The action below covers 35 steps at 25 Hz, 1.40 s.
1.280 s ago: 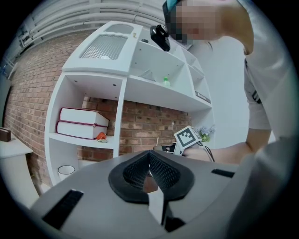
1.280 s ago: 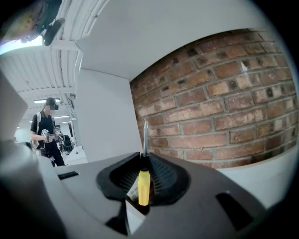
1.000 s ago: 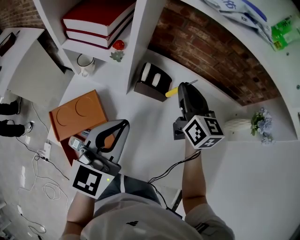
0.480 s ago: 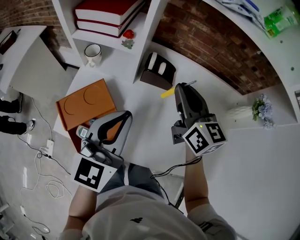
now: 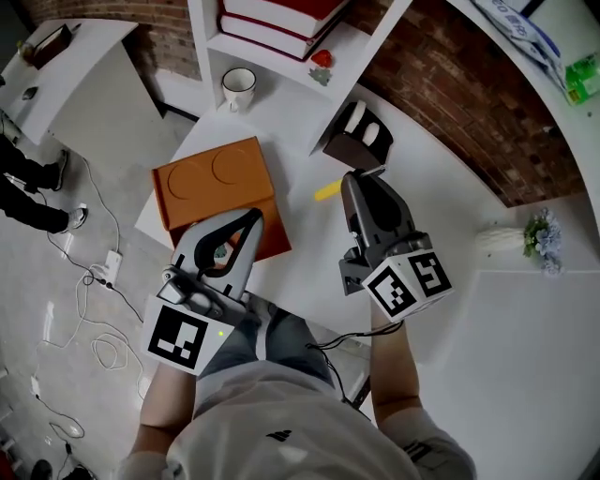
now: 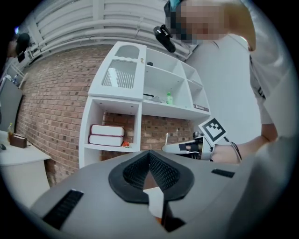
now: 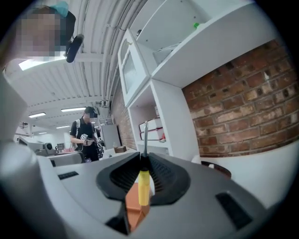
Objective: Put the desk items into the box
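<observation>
1. Nearest in, the left gripper (image 5: 246, 218) hangs over the orange box (image 5: 202, 187), jaws pressed together with nothing between them.
2. Beside it, over the white desk (image 5: 314, 239), the right gripper (image 5: 361, 176) is clamped on a yellow-handled screwdriver (image 5: 328, 191). The handle pokes out towards the box, not in it yet.
3. The box lies flat at the desk's corner, two round impressions on top; its contents can't be made out.
4. Further back, a brown holder (image 5: 349, 142) carries two white pieces.
5. Beyond, a white mug (image 5: 238, 89) stands under the shelf, with books (image 5: 281, 14) stacked in the compartment above.
</observation>
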{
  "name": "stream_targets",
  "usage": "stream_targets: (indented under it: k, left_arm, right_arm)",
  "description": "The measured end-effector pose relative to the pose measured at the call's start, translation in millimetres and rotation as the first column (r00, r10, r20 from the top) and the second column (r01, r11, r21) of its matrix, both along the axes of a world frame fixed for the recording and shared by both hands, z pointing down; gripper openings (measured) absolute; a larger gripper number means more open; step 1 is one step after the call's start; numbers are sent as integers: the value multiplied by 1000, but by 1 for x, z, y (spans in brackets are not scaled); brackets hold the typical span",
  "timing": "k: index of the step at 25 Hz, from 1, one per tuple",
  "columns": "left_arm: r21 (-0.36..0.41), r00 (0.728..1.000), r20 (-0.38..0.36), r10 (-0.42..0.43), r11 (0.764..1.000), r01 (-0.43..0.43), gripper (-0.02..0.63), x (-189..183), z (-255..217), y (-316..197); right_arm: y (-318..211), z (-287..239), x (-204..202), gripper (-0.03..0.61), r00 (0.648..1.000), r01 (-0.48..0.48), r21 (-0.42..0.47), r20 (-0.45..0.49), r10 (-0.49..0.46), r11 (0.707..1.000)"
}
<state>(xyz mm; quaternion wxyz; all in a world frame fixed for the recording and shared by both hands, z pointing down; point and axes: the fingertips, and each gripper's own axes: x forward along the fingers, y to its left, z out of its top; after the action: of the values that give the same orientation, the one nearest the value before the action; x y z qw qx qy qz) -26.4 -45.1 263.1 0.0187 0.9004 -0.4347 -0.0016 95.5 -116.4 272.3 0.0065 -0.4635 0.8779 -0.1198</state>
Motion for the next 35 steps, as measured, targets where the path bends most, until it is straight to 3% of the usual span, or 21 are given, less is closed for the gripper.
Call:
stream_targets:
  k: [10,19,27,35]
  left_arm:
    - [-2,989,-3,-145,989,145,14,-61,1,18]
    - [-17,968,-7,-250,968,250,12,-99,7,32]
    - [-26,951,-15,-308,951,307,12,-121,12,41]
    - [-45,938,-22,-346,938,345,12,-135,20,47]
  right_arm:
    - [17,23,-81,67,984,178,-45,-16,-179,983]
    - [30,59,-127,69,952,292,-113,-62,-301,950]
    - [43,98,-155,67,894,388,-208,-152,-422,898]
    - [58,150,-161,68,821,417,-324,-265,-505,849]
